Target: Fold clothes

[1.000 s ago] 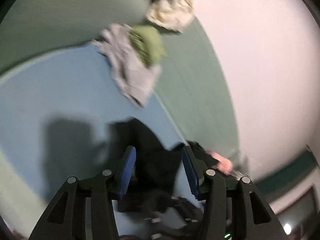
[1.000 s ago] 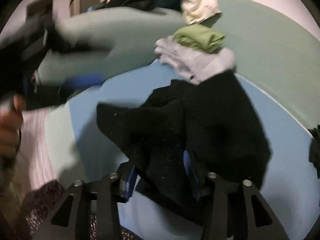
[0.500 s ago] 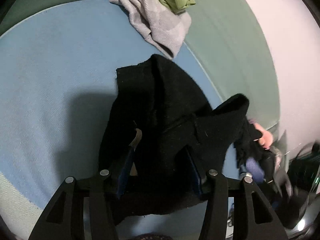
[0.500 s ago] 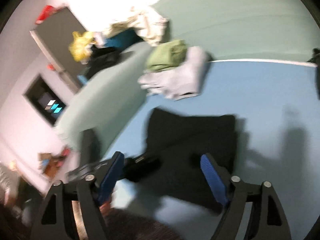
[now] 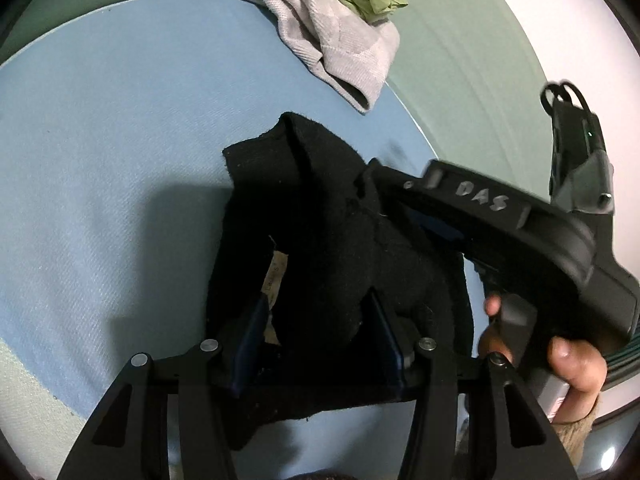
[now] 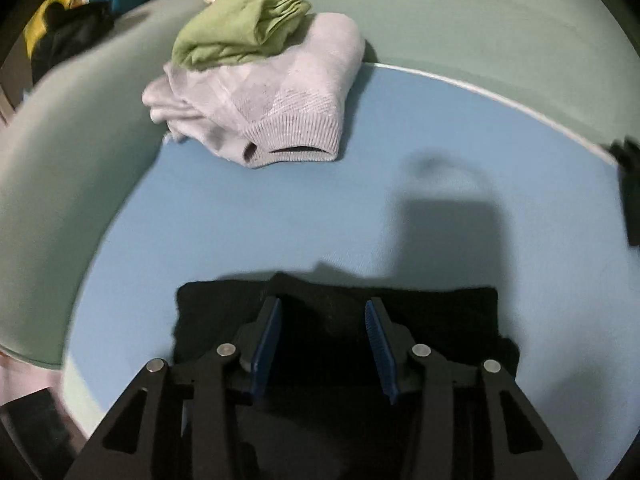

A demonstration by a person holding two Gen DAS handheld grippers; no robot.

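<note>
A black fleece garment [image 5: 320,232] lies bunched on the blue mat [image 5: 120,128], a tan label showing inside it. My left gripper [image 5: 316,328] has a thick bundle of the black cloth between its blue pads, jaws partly apart. My right gripper reaches in from the right in the left wrist view [image 5: 400,200], its tips at the garment's right side. In the right wrist view the right gripper [image 6: 324,320] is open over the black garment [image 6: 440,320], which lies flat beneath it.
A folded grey knit sweater [image 6: 280,112] with a folded green garment [image 6: 240,28] on top sits at the far edge of the blue mat [image 6: 280,208]. Green bedding [image 6: 460,24] surrounds the mat. More unfolded clothes [image 6: 80,16] are heaped far left.
My right gripper has swung in close over the black garment and now points at the folded stack. The left gripper has stayed put with the cloth in it.
</note>
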